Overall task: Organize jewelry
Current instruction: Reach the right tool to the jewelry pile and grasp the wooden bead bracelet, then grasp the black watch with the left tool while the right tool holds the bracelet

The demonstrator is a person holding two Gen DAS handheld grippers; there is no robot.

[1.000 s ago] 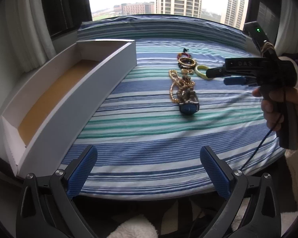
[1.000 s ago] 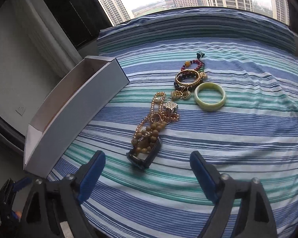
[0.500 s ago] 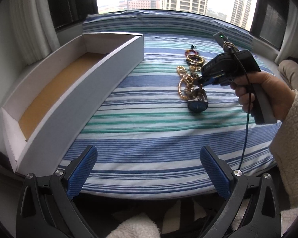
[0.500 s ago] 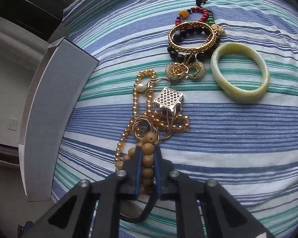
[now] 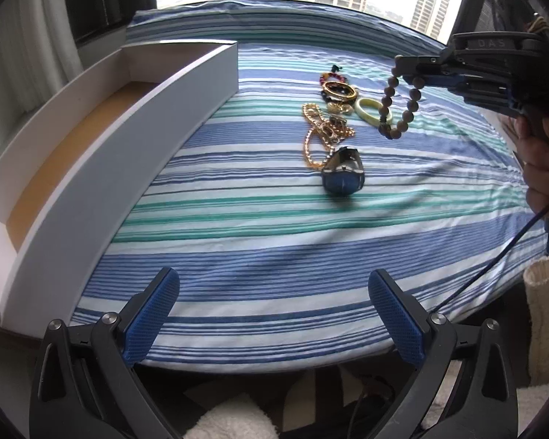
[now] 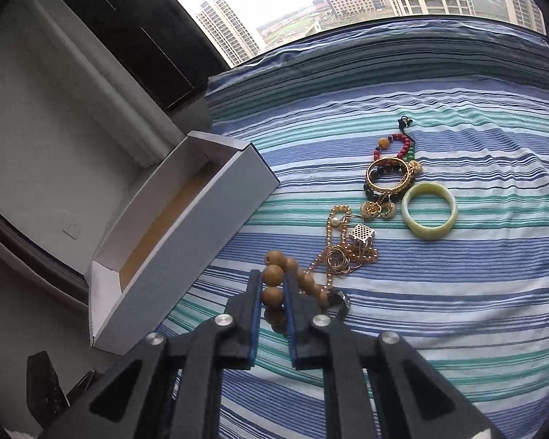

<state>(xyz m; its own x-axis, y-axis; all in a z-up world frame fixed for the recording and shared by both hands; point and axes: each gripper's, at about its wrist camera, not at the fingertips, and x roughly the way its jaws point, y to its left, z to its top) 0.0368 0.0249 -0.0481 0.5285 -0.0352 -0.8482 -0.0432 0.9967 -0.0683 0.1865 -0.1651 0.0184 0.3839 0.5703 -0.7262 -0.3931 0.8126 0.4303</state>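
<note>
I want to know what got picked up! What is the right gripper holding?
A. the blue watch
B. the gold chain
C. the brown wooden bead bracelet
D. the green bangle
C: the right gripper is shut on the brown wooden bead bracelet, which hangs in the air, while the green bangle, the blue watch and the gold chain lie on the striped bedspread.

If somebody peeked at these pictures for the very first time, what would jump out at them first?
Probably the wooden bead bracelet, dangling in the air from the right hand-held gripper, which is shut on it above the striped bedspread. Next, the glittery heap of gold chains in the middle of the bed, with a pale green bangle lying beside it. A long white box sits open along the bed's left edge.
</note>
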